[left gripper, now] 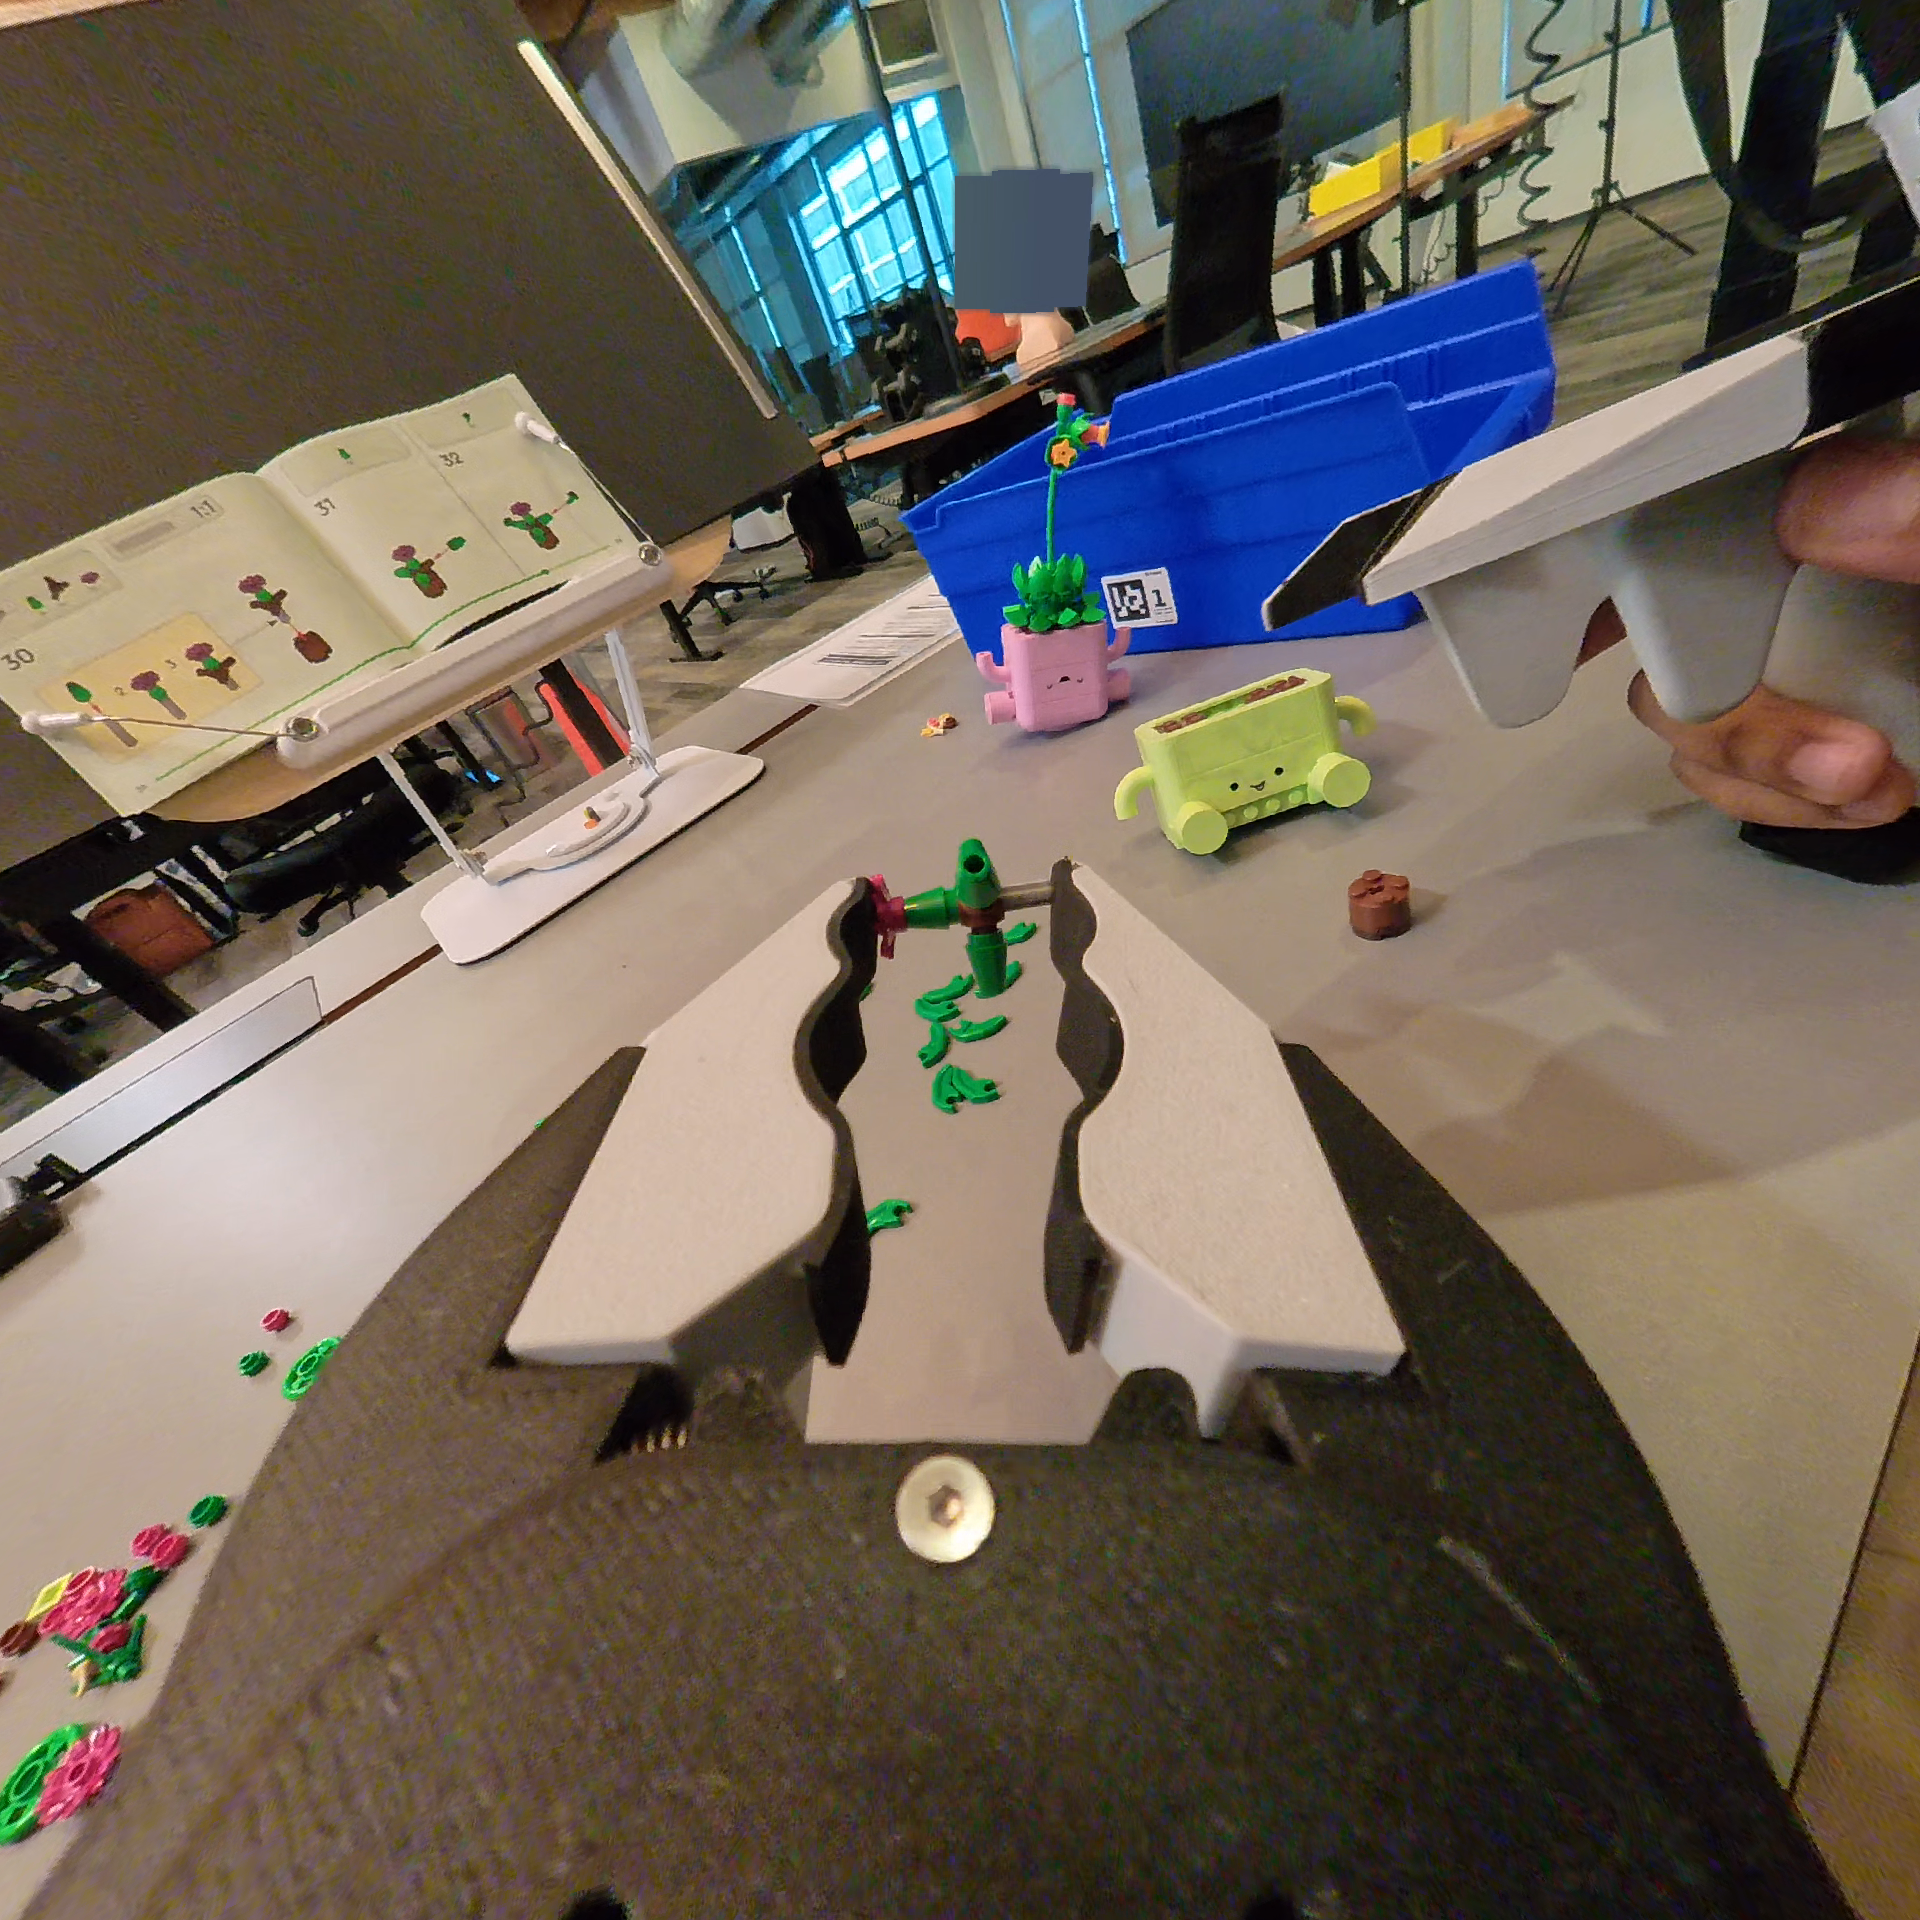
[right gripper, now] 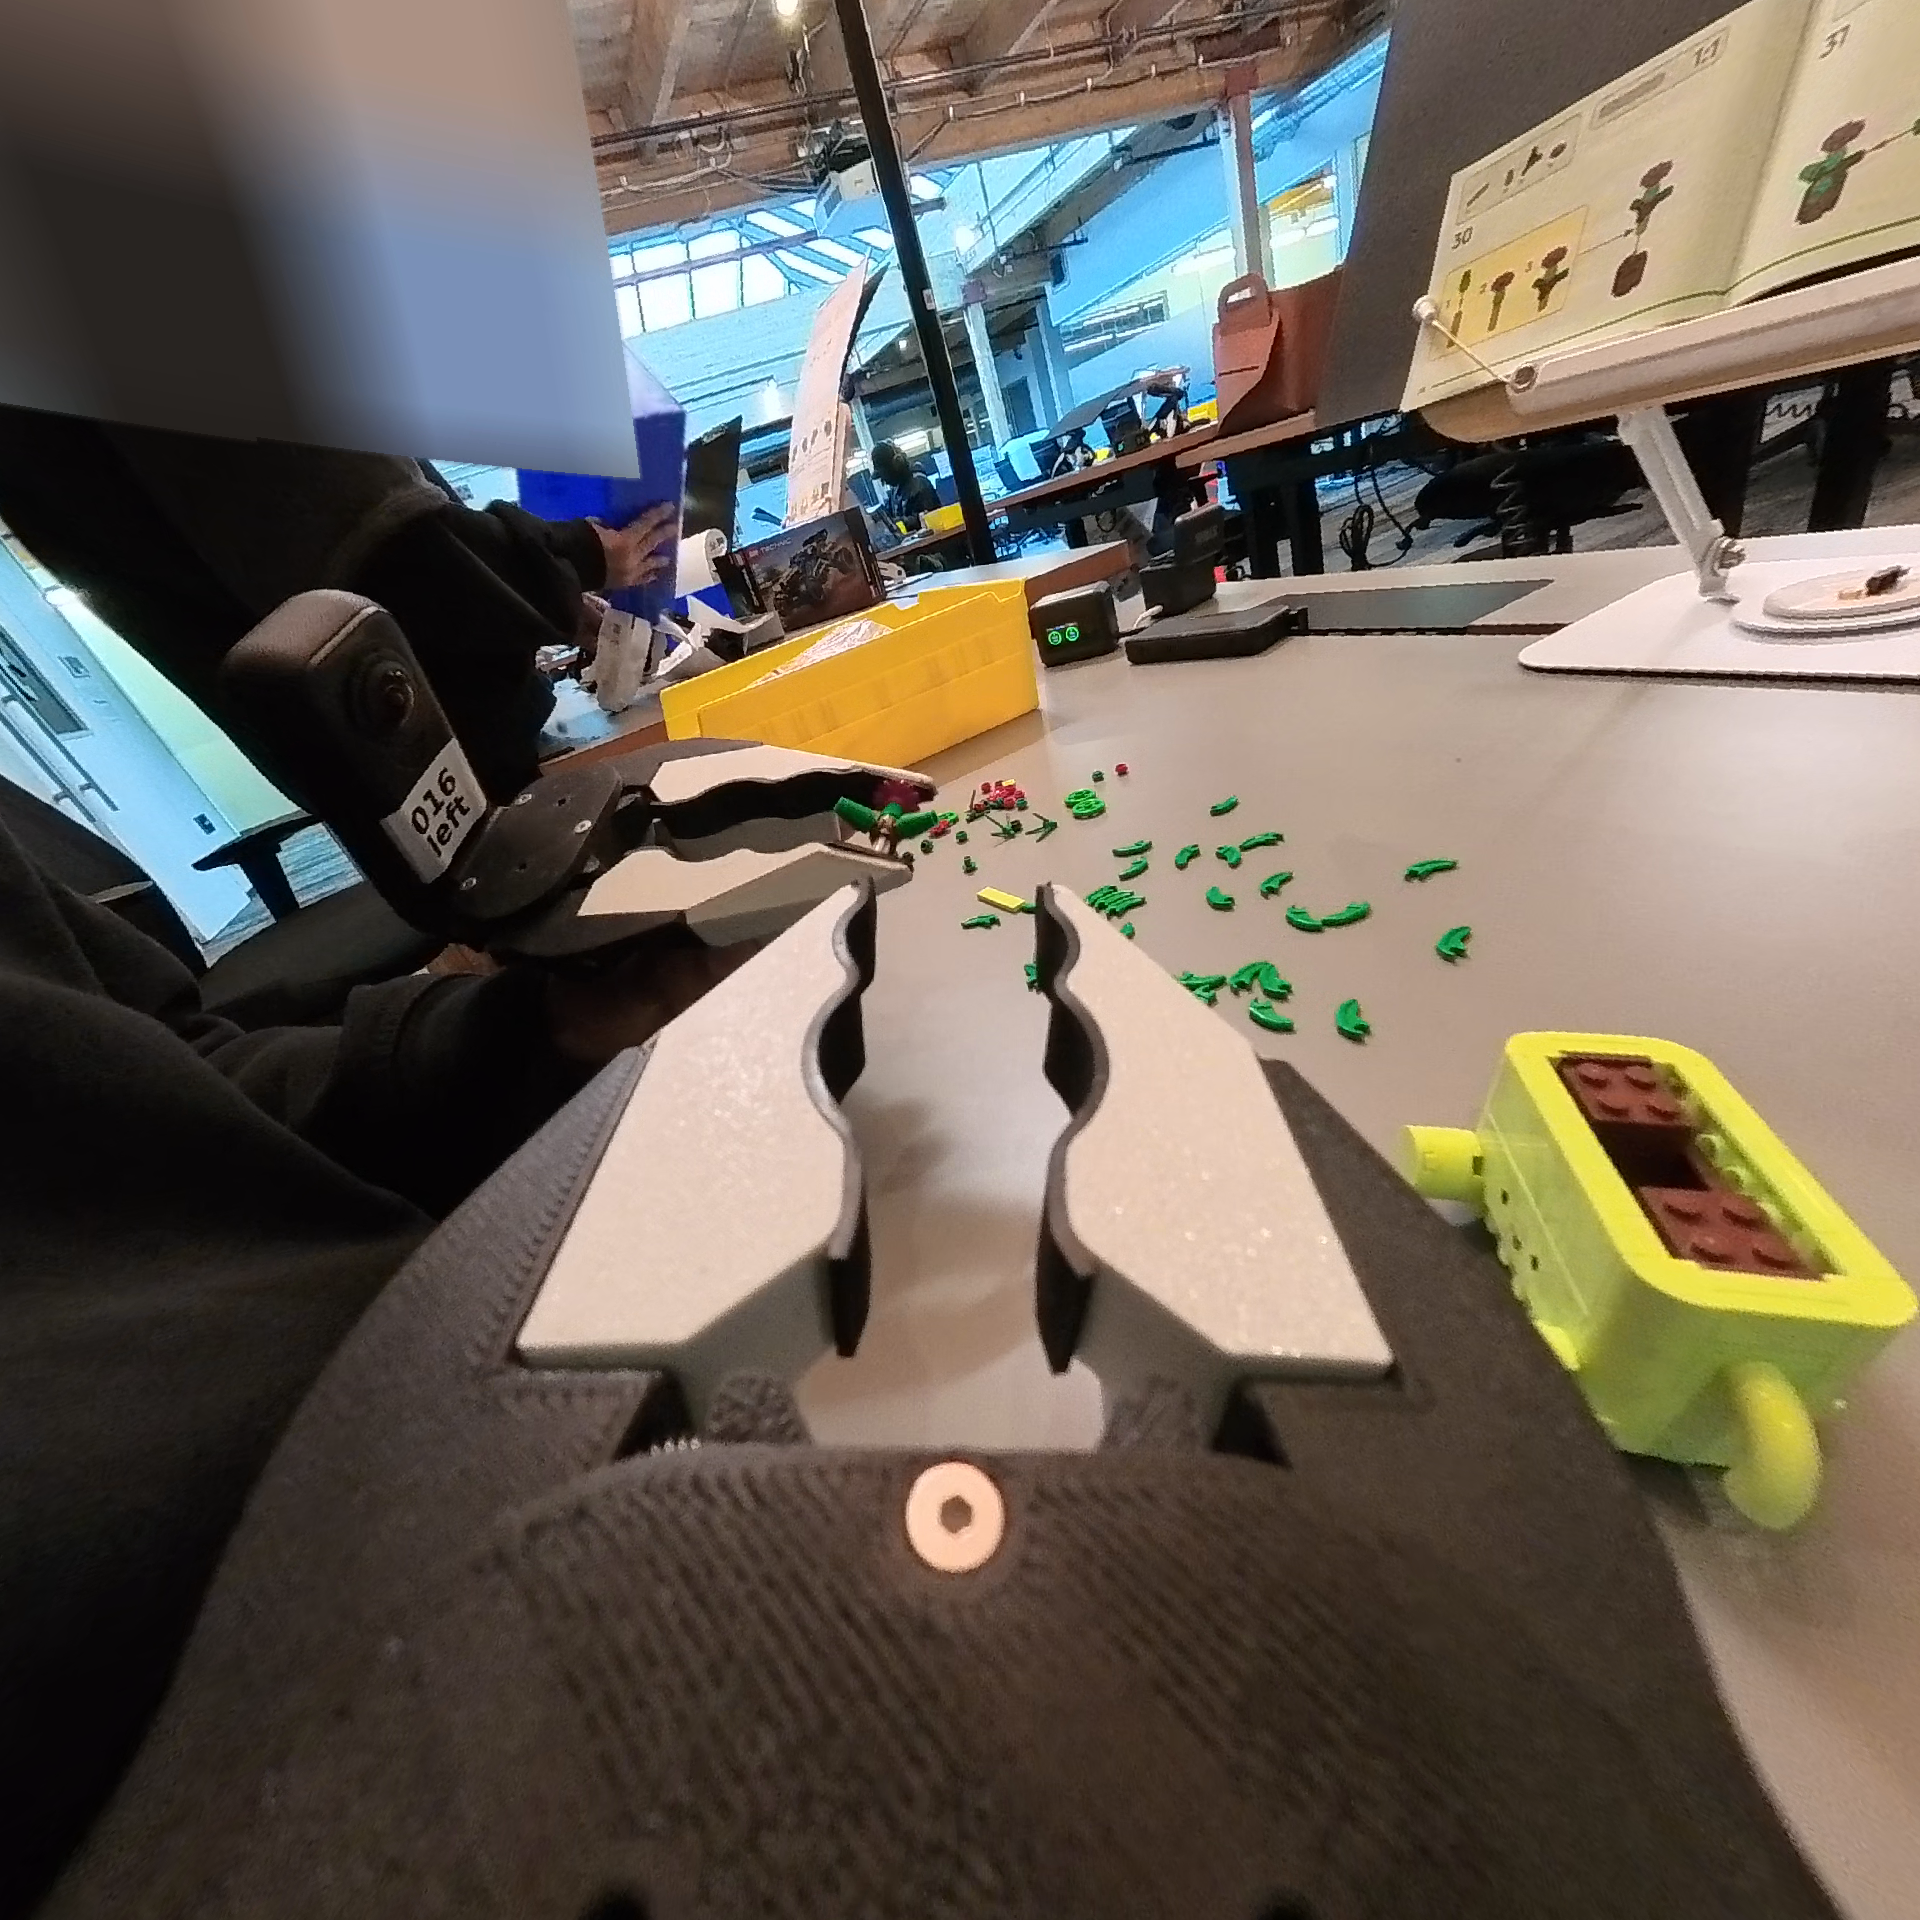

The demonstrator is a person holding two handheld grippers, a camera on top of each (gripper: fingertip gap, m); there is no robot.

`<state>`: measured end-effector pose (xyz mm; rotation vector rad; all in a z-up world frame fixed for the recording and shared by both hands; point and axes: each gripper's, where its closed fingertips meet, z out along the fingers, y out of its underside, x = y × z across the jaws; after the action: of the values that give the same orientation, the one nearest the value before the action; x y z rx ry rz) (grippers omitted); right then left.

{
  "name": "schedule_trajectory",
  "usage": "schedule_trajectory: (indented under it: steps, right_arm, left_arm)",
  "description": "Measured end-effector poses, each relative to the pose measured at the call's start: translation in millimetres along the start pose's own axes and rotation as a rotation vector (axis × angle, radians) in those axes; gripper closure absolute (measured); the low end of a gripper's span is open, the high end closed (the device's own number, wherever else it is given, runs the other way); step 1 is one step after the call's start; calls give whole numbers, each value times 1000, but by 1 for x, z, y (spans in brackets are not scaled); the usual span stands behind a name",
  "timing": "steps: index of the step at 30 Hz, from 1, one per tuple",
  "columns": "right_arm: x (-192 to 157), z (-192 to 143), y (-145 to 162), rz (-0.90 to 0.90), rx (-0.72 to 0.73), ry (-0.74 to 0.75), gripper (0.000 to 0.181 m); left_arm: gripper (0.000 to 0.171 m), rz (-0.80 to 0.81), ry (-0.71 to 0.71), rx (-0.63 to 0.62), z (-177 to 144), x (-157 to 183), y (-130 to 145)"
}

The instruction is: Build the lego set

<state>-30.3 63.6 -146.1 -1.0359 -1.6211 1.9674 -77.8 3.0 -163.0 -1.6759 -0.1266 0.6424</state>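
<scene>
Left wrist view: the left gripper (left gripper: pixel 961 902) was clamped at its fingertips on a small flower stem (left gripper: pixel 961 906) lying crosswise between them, a magenta bloom against the 9 o'clock finger and a grey pin end against the 3 o'clock finger. Green cone pieces stuck out of the stem toward 12 and 6 o'clock. The stem was held above the grey table (left gripper: pixel 1455 1195). Loose green leaves (left gripper: pixel 961 1049) lay on the table under the gap between the fingers.

At 2 o'clock from the tips sat a brown round brick (left gripper: pixel 1380 904), alone. Past it stood a lime-green planter (left gripper: pixel 1247 758) with wheels, and at 12 o'clock a pink planter (left gripper: pixel 1055 675) with a tall green stalk. A blue bin (left gripper: pixel 1299 499) stood behind both. At 10 o'clock an open instruction booklet (left gripper: pixel 312 561) rested on a white stand (left gripper: pixel 582 831). At 7 o'clock lay a heap of magenta and green flower parts (left gripper: pixel 83 1631).

Right wrist view: the right gripper (right gripper: pixel 954 909) had its fingers apart with nothing between them, raised over the table. Just beside the tips at 10 o'clock the left gripper showed side-on, holding the stem. Green leaves spread from 12 to 2 o'clock. The lime-green planter lay at 4 o'clock, near the right finger. A yellow bin (right gripper: pixel 862 675) stood at 11 o'clock, farther off.
</scene>
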Motion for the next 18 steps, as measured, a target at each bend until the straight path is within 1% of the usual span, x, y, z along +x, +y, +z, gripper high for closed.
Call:
schedule_trajectory:
  steps: [18]
  right_arm:
    - [-1, -1, -2, -13, 13, 2, 153]
  left_arm:
    - [140, -7, 1, 11, -1, -1, -1]
